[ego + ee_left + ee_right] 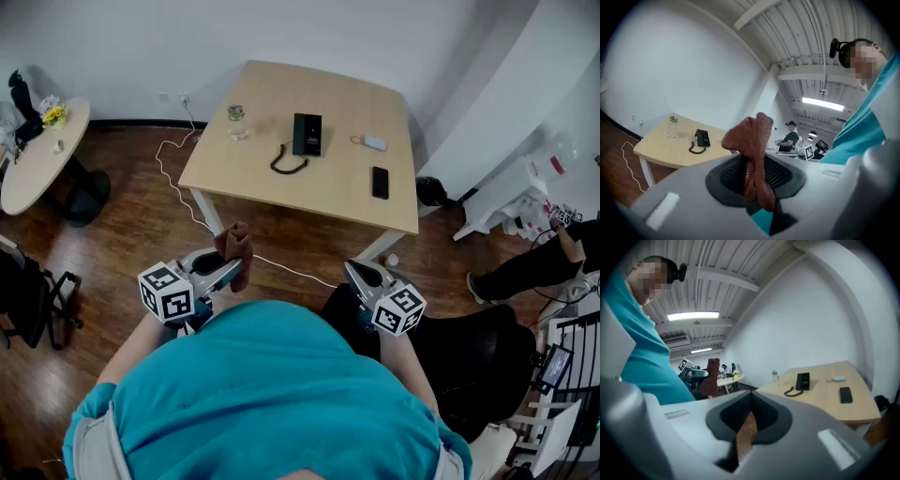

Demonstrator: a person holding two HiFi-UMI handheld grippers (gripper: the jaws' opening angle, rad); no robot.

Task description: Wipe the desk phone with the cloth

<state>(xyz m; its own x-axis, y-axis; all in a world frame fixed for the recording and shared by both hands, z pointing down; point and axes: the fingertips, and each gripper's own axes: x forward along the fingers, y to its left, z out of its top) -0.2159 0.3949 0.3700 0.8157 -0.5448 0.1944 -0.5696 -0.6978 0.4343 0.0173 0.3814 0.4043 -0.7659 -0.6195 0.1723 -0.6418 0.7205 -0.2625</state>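
Observation:
The black desk phone [307, 134] lies with its coiled cord [289, 164] in the middle of the light wooden table [281, 192], well ahead of both grippers. My left gripper [228, 272] is shut on a reddish-brown cloth [234, 246] that sticks up from its jaws, held over the wood floor short of the table. In the left gripper view the cloth [752, 145] fills the jaws and the phone [701, 138] is far off. My right gripper [359, 272] is shut with nothing in it. The right gripper view shows the phone [802, 380] in the distance.
On the table stand a clear bottle [236, 122], a dark smartphone [379, 182] and a small pale object [373, 142]. A white cable [187, 202] trails across the floor. There is a round side table [42, 155] at the left, a black chair [487, 366] at my right and a person's leg [525, 267] at the far right.

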